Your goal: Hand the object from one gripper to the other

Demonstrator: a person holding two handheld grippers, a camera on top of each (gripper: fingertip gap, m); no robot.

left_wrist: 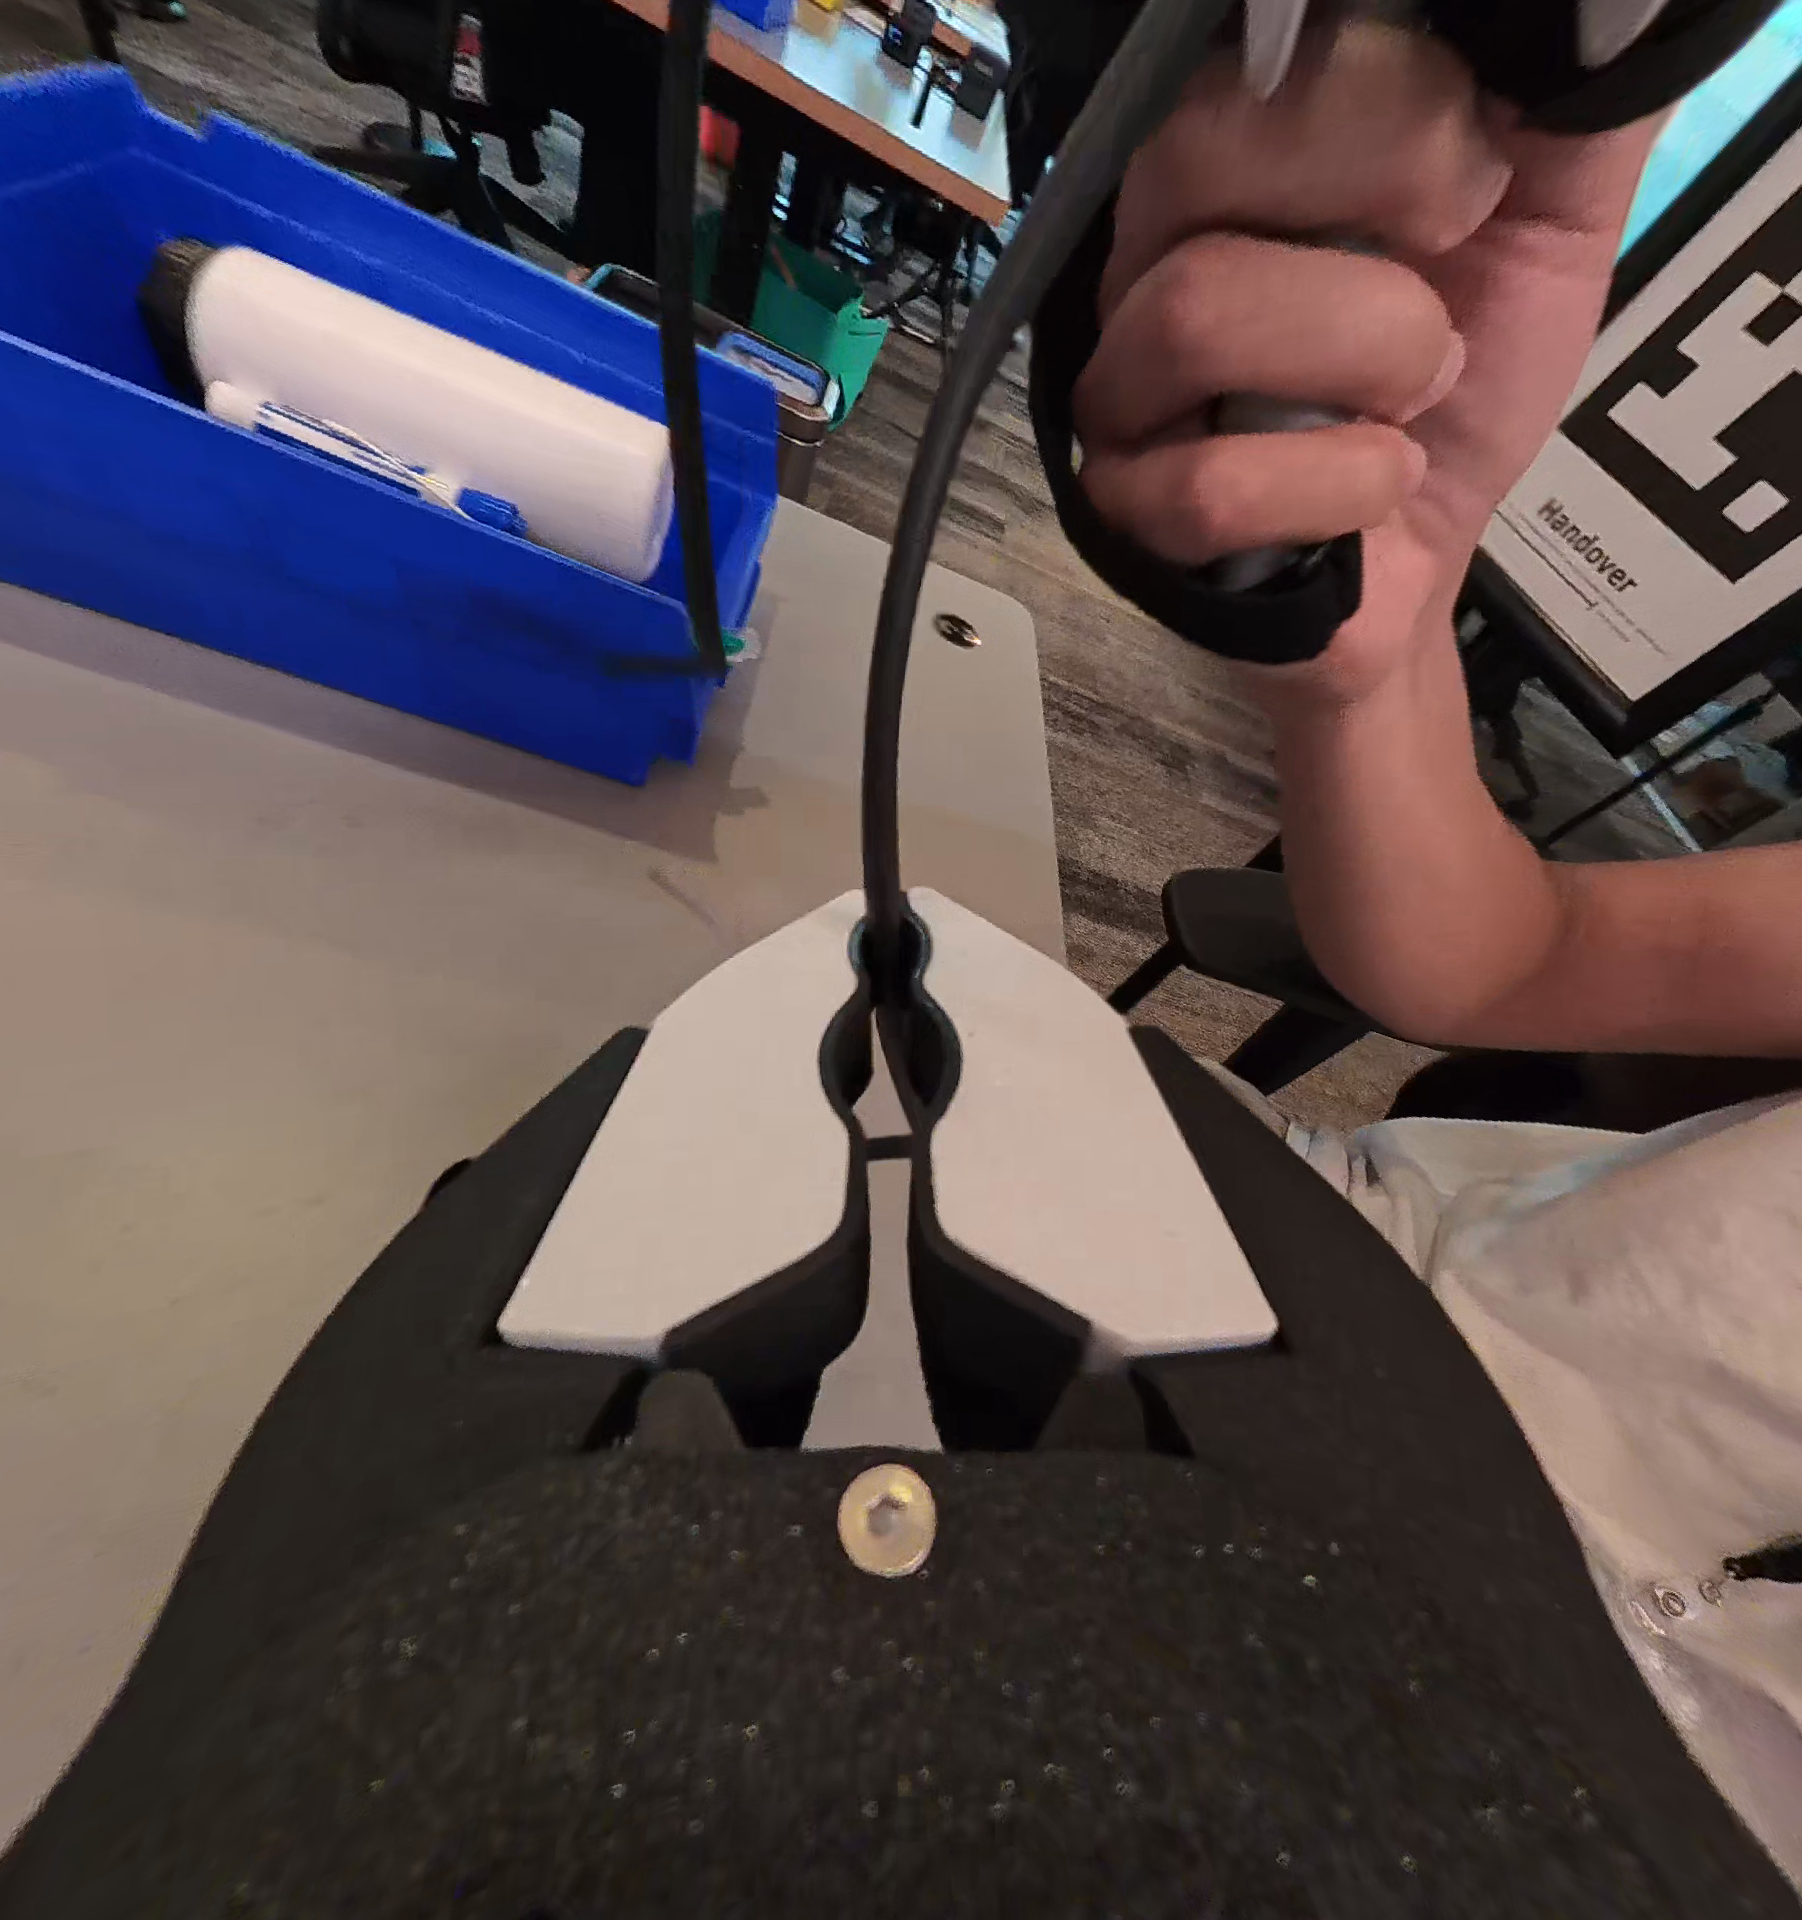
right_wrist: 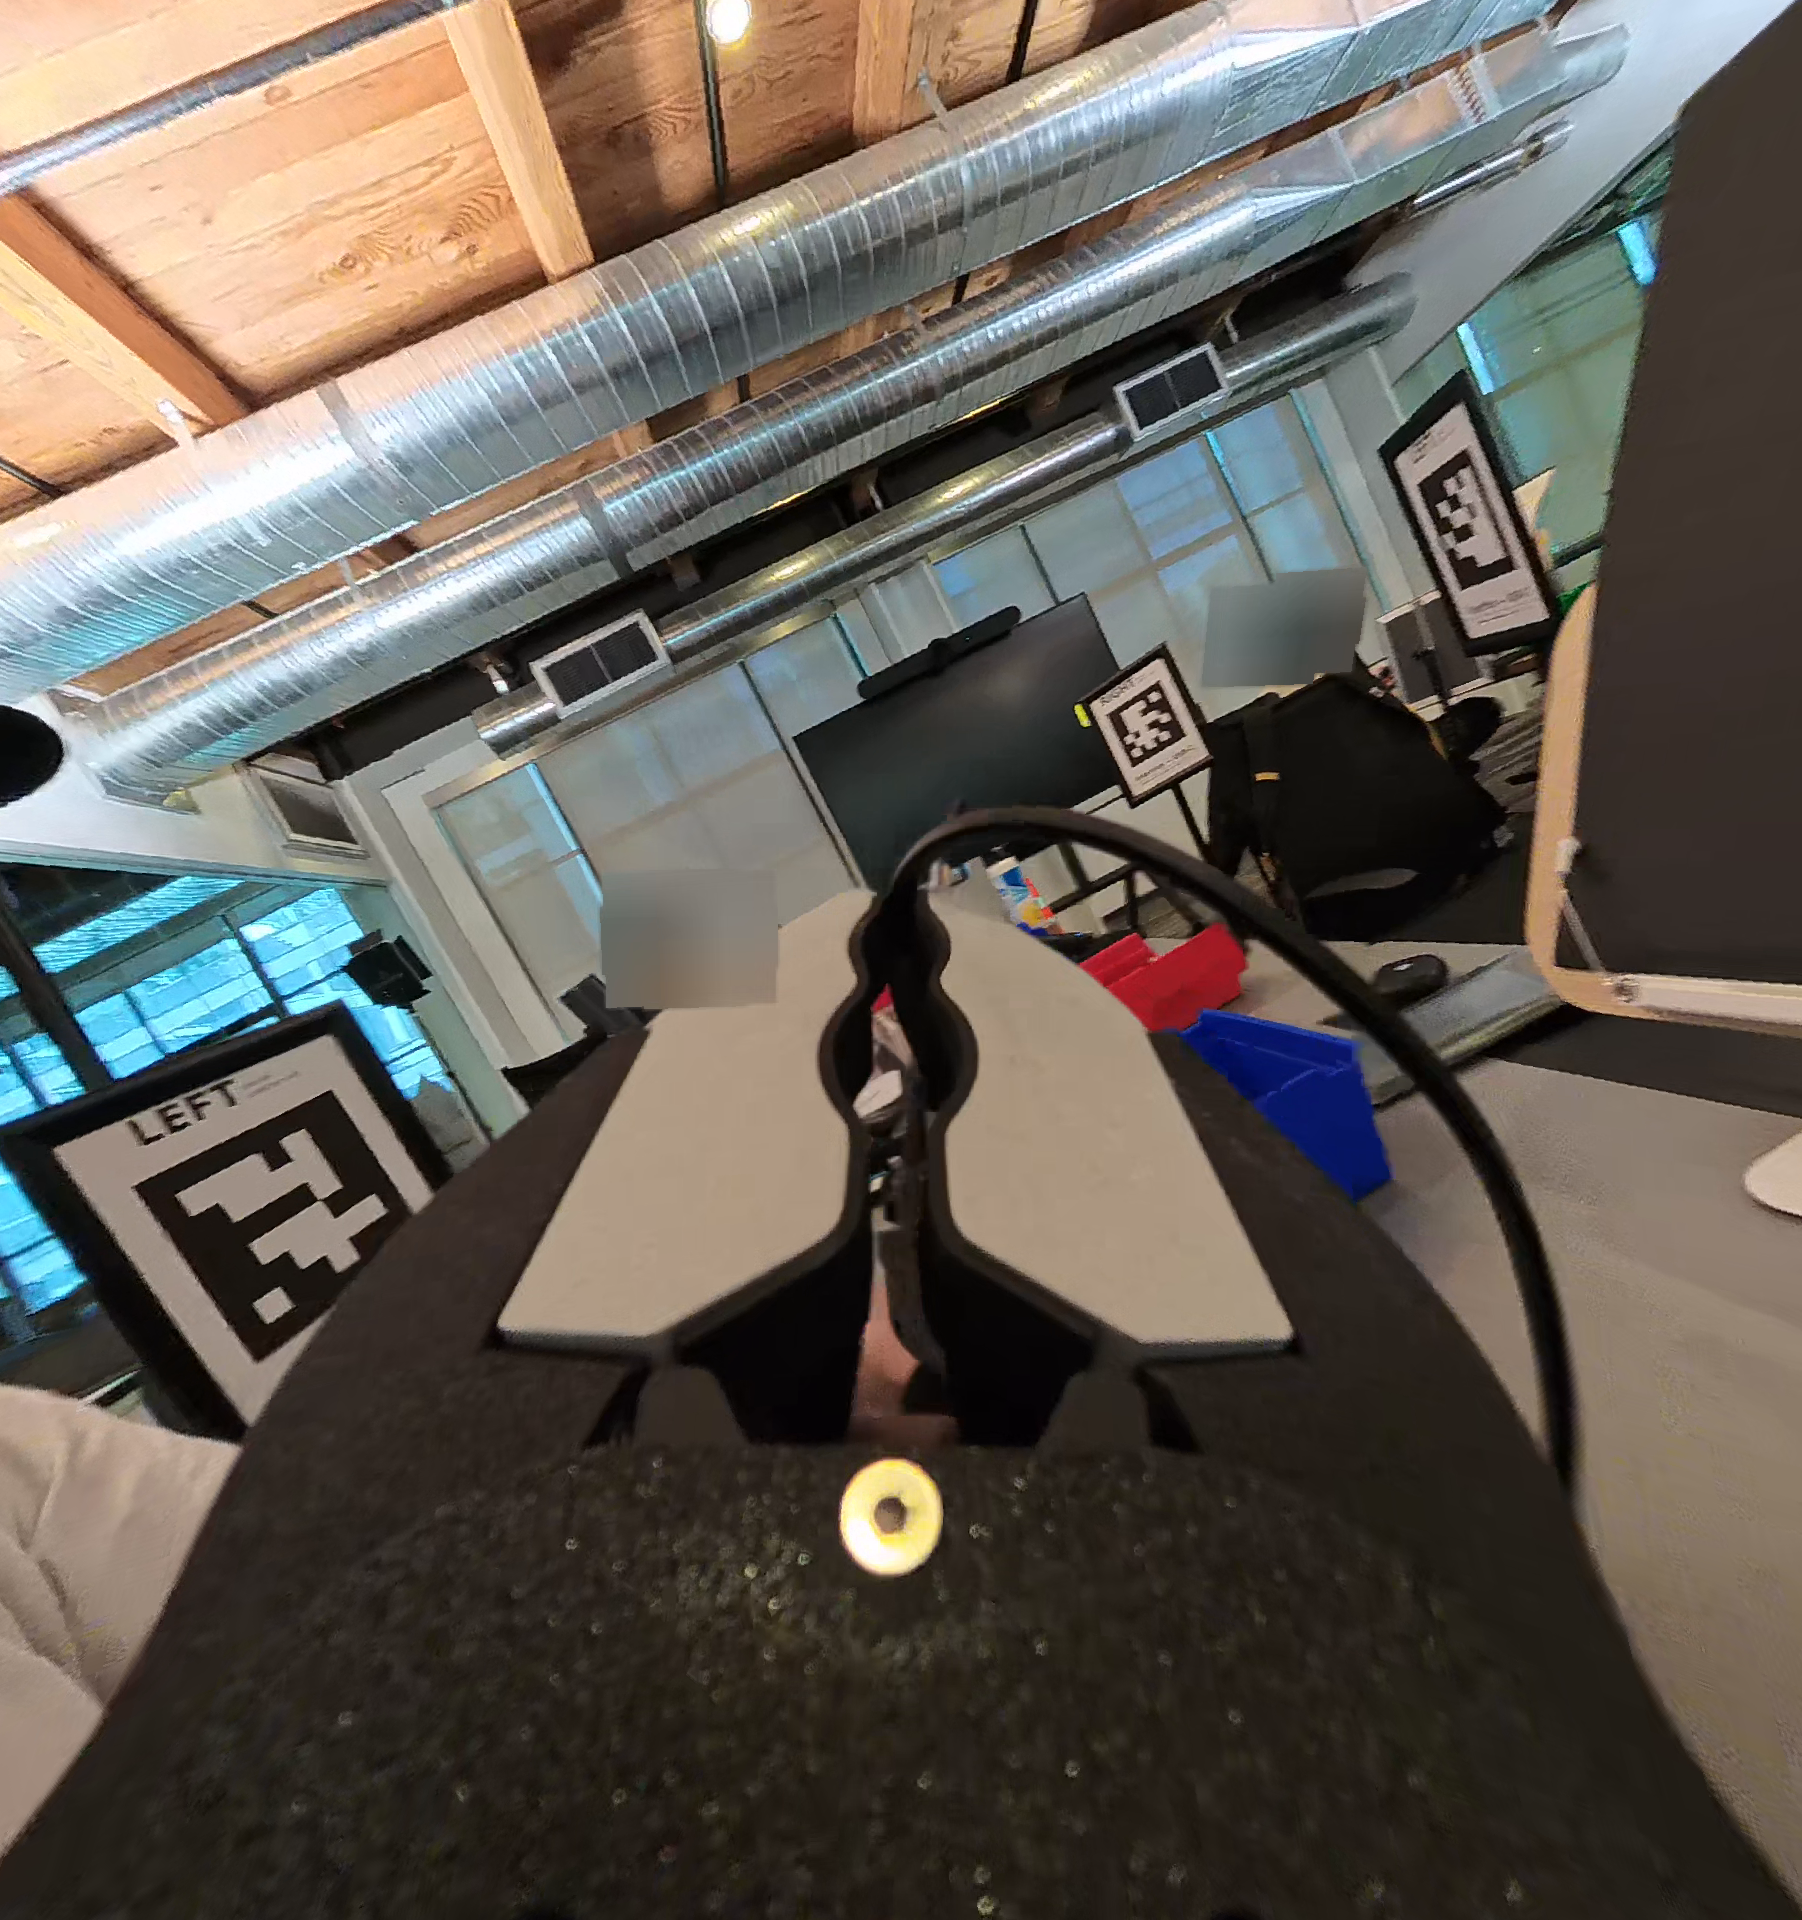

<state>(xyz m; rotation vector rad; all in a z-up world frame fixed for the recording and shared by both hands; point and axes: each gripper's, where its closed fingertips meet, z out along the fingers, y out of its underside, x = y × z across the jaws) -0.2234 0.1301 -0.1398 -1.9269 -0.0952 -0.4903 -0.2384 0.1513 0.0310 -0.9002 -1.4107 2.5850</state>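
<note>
In the left wrist view my left gripper point(left_wrist: 886, 920) is shut on a thin black cable point(left_wrist: 902, 665), pinched in the notch at the fingertips just above the grey table point(left_wrist: 201, 987). The cable rises from there to the right gripper's black body at the top, which a person's hand point(left_wrist: 1292, 395) holds. A second strand point(left_wrist: 684, 364) hangs down by the blue bin. In the right wrist view my right gripper point(right_wrist: 902, 909) is shut on the same cable point(right_wrist: 1292, 945), which loops out of its tip and curves down to the right. The right gripper is tilted up toward the ceiling.
A blue bin point(left_wrist: 253, 540) holding a white bottle point(left_wrist: 409, 384) stands at the table's far left. A marker board point(left_wrist: 1759, 312) stands on the right. The right wrist view shows a monitor point(right_wrist: 1759, 520), a blue bin point(right_wrist: 1292, 1091), a red bin point(right_wrist: 1177, 977) and another marker board point(right_wrist: 253, 1174). Tip to tip, the grippers are about 15 cm apart.
</note>
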